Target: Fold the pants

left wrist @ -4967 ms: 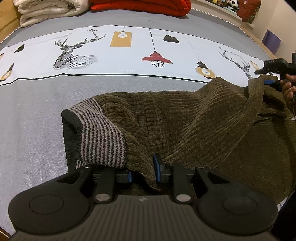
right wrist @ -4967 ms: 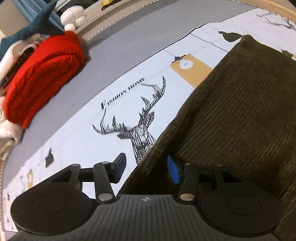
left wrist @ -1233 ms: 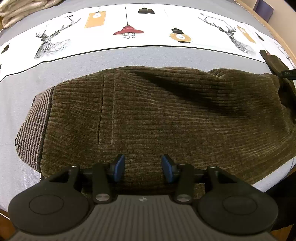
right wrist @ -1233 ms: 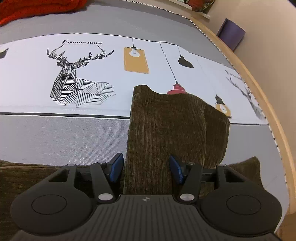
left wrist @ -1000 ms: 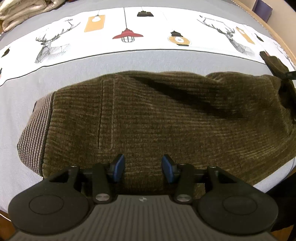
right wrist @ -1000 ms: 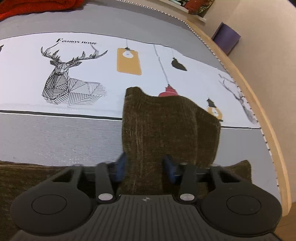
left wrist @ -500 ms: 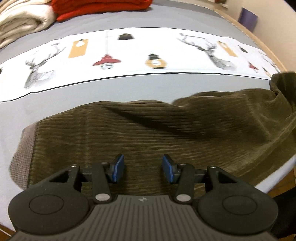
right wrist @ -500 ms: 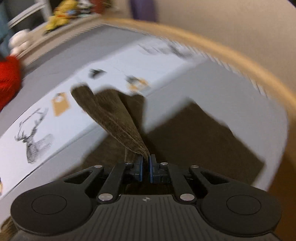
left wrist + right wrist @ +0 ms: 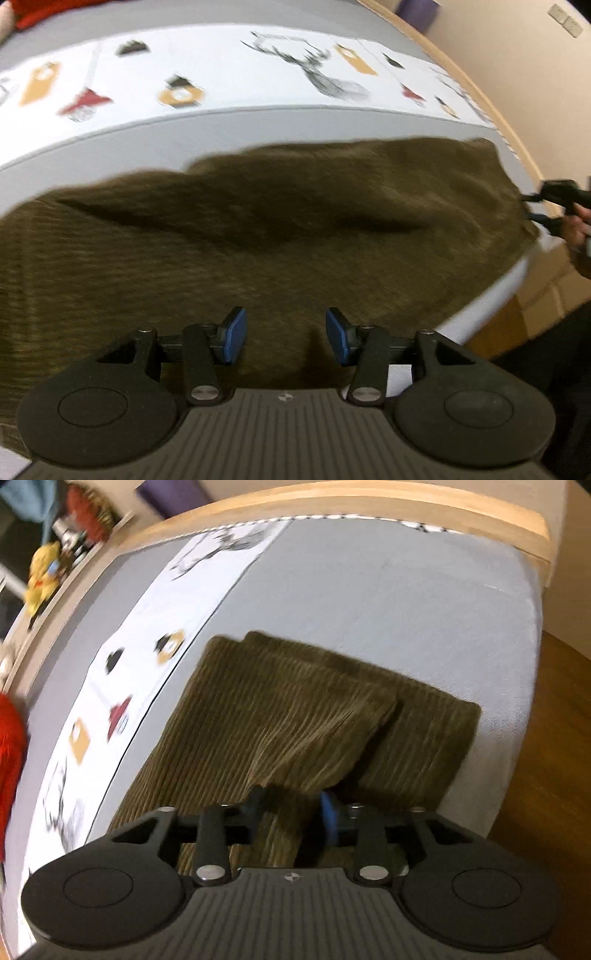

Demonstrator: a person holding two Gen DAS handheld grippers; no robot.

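Leg ends laid out flat, ready for the crosswise fold.

Nearest, the left gripper (image 9: 283, 336) hangs released above the olive-brown ribbed corduroy pants (image 9: 258, 236), its blue pads apart and holding nothing. The right gripper (image 9: 291, 818) has its jaws parted around a raised ridge of cloth at the cuffs, not clenched. The pants lie lengthwise on the grey bedsheet (image 9: 406, 602), stacked leg ends near the bed's corner. Next, I'd judge, both must grip the cuffs and carry them toward the waistband.

Your bed (image 9: 110, 144) fills both frames: a grey sheet with a white printed band (image 9: 221, 74) across the upper part. The pants (image 9: 258, 229) lie flat on it, reaching the right edge; a red blanket (image 9: 9, 746) sits far left.
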